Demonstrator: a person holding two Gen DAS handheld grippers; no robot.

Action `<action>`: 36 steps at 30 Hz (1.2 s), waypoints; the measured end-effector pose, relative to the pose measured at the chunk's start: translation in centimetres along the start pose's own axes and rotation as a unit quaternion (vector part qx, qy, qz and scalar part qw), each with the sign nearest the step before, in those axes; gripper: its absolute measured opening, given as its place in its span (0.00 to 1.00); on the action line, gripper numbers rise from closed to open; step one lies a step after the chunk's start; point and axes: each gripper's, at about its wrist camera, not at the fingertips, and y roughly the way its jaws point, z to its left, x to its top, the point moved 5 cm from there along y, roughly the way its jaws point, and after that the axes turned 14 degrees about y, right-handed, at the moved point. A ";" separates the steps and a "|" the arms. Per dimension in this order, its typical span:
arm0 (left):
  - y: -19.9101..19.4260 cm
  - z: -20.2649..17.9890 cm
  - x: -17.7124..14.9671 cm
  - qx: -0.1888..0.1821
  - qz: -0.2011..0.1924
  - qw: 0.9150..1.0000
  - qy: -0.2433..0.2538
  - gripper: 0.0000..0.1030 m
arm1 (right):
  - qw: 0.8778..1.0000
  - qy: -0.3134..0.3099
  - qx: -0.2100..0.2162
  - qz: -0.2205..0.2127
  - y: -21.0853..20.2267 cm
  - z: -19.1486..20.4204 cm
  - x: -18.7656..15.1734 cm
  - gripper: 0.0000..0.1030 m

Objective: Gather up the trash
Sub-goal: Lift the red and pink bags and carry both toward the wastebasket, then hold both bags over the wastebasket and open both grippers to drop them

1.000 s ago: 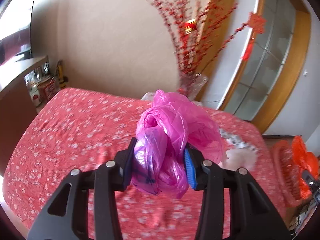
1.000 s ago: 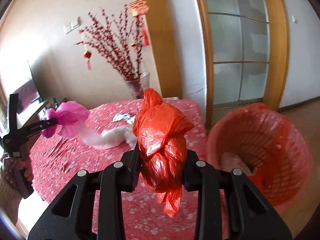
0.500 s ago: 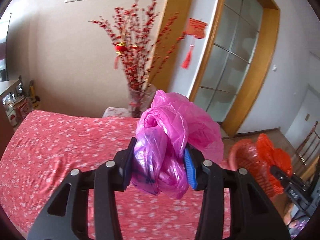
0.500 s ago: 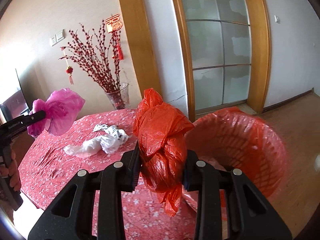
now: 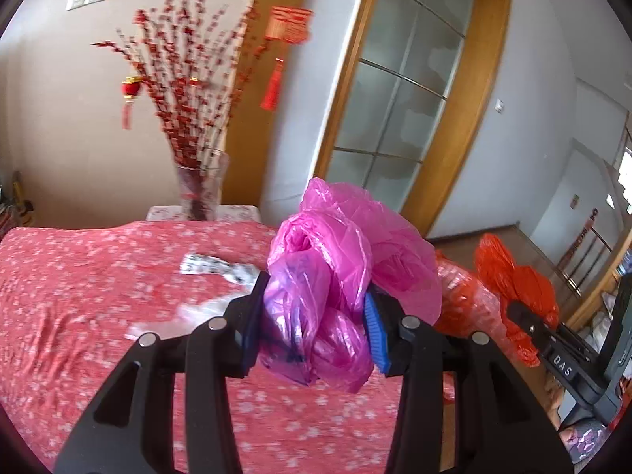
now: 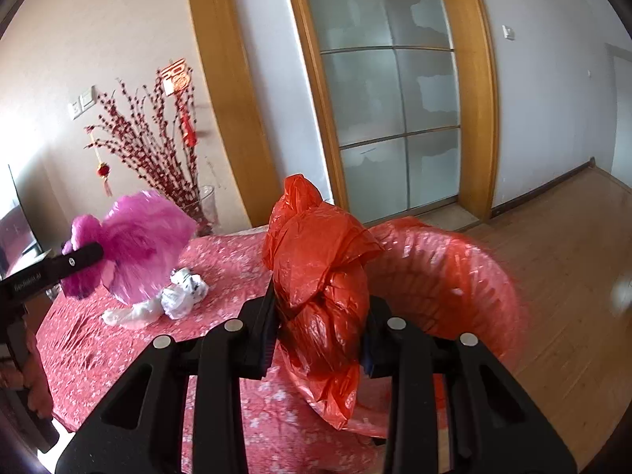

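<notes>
Left wrist view: left gripper (image 5: 314, 328) in the foreground, jaws pinching a crumpled pink bag (image 5: 347, 288) between blue pads; bag bulging above and below the fingers, held in the air over a table (image 5: 79, 296) under a red flowered cloth. On the cloth behind, slightly blurred: a printed wrapper (image 5: 213, 266) and a clear plastic scrap (image 5: 185, 314), just beside each other. Beyond the table's far edge, a glass vase (image 5: 201, 185) of red blossom twigs. At right, past the table edge, a red-lined bin (image 5: 462, 300), and over it the right gripper (image 5: 525, 312) clamped on a red bag (image 5: 513, 280).

Right wrist view: right gripper (image 6: 318, 328) in the foreground, jaws pinching the red bag (image 6: 320, 280), its tail hanging down below the fingers. Directly behind and to the right, the bin (image 6: 454, 276) standing on a wood floor (image 6: 572, 268) against the table (image 6: 221, 268) edge, mouth open. At left, the left gripper (image 6: 85, 254) held by a hand (image 6: 33, 379), gripping the pink bag (image 6: 142, 245) above the cloth, motion-blurred. Under the pink bag, the wrapper (image 6: 185, 290) and plastic scrap (image 6: 132, 314) lying on the table. Vase (image 6: 207, 209) behind.
</notes>
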 end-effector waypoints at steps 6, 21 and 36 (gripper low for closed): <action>1.8 -3.6 -0.1 -0.025 0.010 0.999 0.017 0.42 | 1.000 0.011 -0.011 -0.015 -0.7 -1.7 1.1 0.32; 5.6 -9.2 -0.2 -0.076 0.032 0.996 0.029 0.42 | 0.998 0.042 -0.028 -0.035 -1.1 -5.2 2.8 0.32; 8.9 -12.8 -0.3 -0.109 0.047 0.992 0.036 0.43 | 0.997 0.052 -0.034 -0.044 -0.4 -7.0 4.2 0.32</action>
